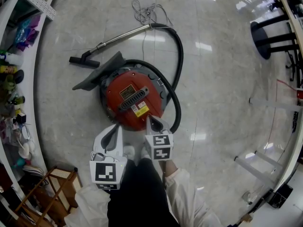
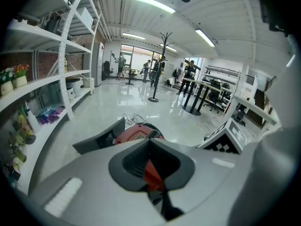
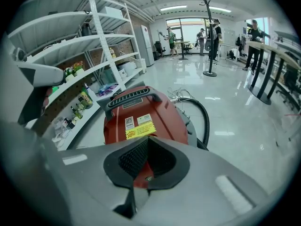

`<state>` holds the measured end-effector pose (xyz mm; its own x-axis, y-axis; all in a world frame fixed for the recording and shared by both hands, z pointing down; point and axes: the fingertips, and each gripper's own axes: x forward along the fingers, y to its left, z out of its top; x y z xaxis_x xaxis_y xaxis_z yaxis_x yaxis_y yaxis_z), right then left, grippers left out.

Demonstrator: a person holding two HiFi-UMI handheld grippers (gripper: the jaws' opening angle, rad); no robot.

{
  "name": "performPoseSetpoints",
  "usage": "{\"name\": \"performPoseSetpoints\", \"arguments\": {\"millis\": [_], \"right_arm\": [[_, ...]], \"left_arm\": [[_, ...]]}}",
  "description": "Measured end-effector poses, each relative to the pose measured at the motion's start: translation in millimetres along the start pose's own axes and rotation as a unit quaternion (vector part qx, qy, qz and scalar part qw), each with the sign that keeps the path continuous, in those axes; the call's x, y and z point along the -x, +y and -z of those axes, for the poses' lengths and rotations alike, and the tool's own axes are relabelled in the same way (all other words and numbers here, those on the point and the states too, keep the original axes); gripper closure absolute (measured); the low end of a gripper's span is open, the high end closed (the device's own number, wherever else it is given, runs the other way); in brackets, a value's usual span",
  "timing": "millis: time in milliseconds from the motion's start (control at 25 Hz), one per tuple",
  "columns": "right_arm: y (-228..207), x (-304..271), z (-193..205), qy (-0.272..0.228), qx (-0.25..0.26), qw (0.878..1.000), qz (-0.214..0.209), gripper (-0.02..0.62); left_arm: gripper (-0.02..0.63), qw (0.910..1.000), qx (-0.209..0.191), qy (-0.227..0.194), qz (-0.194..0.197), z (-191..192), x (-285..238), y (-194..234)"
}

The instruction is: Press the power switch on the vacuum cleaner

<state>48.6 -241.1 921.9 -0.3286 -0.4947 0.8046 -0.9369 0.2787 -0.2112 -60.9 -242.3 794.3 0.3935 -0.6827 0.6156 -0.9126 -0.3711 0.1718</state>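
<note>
Left tool (image 1: 115, 127) and right tool (image 1: 149, 120) pinched closed; right perhaps touching vacuum cleaner (image 1: 129, 94), hose (image 1: 180, 56) curling beside.

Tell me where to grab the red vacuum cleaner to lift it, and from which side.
Take the dark ribbed carry handle on top of the vacuum cleaner. Come down from above, jaws closing across the bar's narrow width. It arches over the middle of the round red body, so the lift should hang level; the domed shell looks too wide and smooth to pinch.
</note>
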Motion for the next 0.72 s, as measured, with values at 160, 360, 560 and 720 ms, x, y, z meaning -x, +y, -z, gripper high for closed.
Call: {"name": "performPoseSetpoints", "arguments": {"millis": [160,360,560,720], "right_arm": [[-0.1,0.2,-0.6,-0.001,-0.001,1.000,0.000,0.595],[-2.1,-0.6,0.5,0.001,-0.005,1.000,0.000,0.595],[-3.4,-0.4,1.7,-0.001,-0.007,1.000,-0.004,0.594],[-3.0,-0.8,1.7,-0.003,-0.010,1.000,-0.007,0.593]], "left_arm": [[0.606,1.0000,0.000,0.000,0.002,-1.0,-1.1,-1.4],[0.606,1.0000,0.000,0.000,-0.001,-1.8,-1.6,-1.0],[0.606,1.0000,0.000,0.001,0.000,-0.1,-2.6,-3.5],[0.606,1.0000,0.001,0.002,0.000,1.2,-3.0,-4.5]]}}
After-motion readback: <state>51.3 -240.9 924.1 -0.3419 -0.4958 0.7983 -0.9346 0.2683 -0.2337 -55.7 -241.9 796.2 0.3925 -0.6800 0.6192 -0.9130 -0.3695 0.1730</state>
